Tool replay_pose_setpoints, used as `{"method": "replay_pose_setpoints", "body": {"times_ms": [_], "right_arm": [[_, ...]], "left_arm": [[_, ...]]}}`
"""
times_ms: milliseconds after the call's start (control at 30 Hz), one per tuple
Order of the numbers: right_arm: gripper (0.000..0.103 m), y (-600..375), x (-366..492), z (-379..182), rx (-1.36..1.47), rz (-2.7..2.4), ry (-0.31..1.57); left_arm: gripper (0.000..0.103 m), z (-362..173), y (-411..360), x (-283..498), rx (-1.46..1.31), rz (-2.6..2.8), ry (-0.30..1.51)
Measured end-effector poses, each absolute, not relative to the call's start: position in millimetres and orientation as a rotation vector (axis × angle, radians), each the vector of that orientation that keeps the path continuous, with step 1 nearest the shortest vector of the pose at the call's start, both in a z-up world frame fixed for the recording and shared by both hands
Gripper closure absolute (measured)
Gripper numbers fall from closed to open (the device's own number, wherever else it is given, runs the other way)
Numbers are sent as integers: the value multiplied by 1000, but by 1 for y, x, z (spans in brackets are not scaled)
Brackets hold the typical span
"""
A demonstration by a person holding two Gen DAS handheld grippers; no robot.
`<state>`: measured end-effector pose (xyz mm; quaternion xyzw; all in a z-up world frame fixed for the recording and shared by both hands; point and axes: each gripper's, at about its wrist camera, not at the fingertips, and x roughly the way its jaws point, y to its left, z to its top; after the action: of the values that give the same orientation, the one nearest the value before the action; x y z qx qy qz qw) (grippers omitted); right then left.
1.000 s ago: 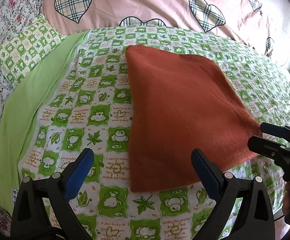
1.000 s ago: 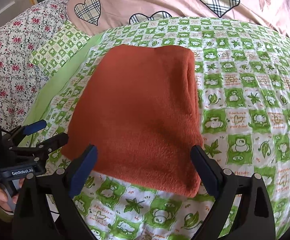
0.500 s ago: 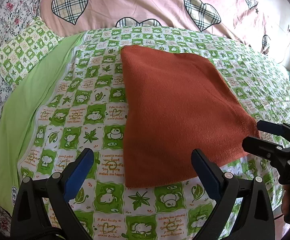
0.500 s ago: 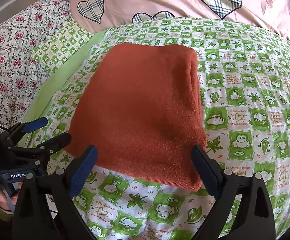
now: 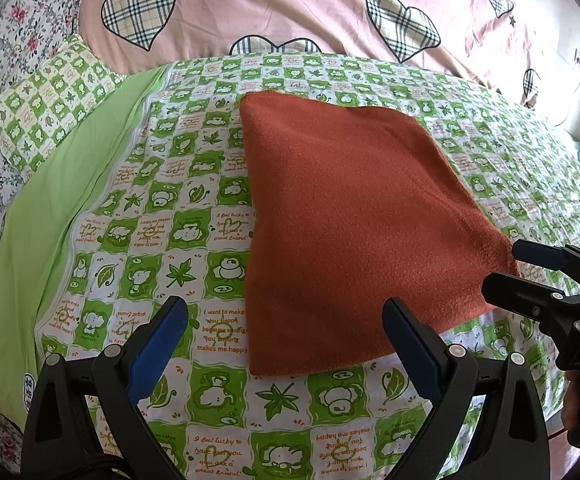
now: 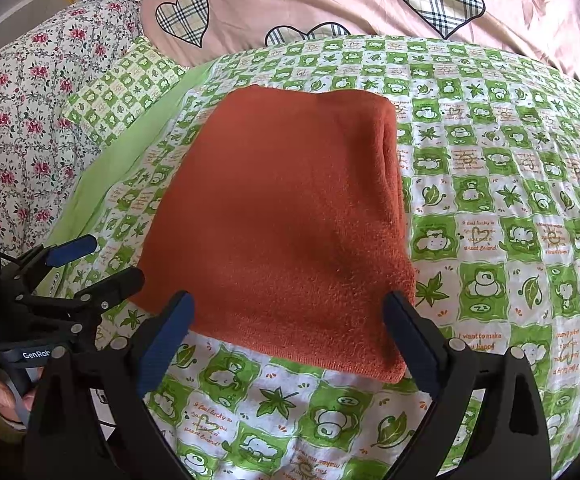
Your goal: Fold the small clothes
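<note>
A rust-orange folded cloth (image 5: 354,220) lies flat on the green-and-white checked bedspread (image 5: 177,240); it also shows in the right wrist view (image 6: 285,216), with its folded edge on the right. My left gripper (image 5: 285,344) is open and empty, just short of the cloth's near left corner. My right gripper (image 6: 290,340) is open and empty, above the cloth's near edge. The right gripper also shows in the left wrist view (image 5: 506,268) beside the cloth's right corner. The left gripper shows in the right wrist view (image 6: 101,264) at the cloth's left corner.
A pink quilt with plaid hearts (image 5: 290,8) lies across the back. A checked pillow (image 5: 45,100) and a floral sheet (image 6: 17,112) are at the left. A plain green strip (image 5: 49,208) runs along the bedspread's left side.
Both grippers have drawn back slightly toward me from the cloth and stay open. The cloth has not moved.
</note>
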<state>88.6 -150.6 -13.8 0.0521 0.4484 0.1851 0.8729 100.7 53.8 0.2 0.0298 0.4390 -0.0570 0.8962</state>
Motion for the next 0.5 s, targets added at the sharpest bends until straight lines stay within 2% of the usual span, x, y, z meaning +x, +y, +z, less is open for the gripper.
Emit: {"method": "replay_pose_setpoints", "body": {"times_ms": [500], "right_arm": [[7,-149,87,-13,114,386,935]], "left_arm": [[5,2,54,101,62,-124,908]]}}
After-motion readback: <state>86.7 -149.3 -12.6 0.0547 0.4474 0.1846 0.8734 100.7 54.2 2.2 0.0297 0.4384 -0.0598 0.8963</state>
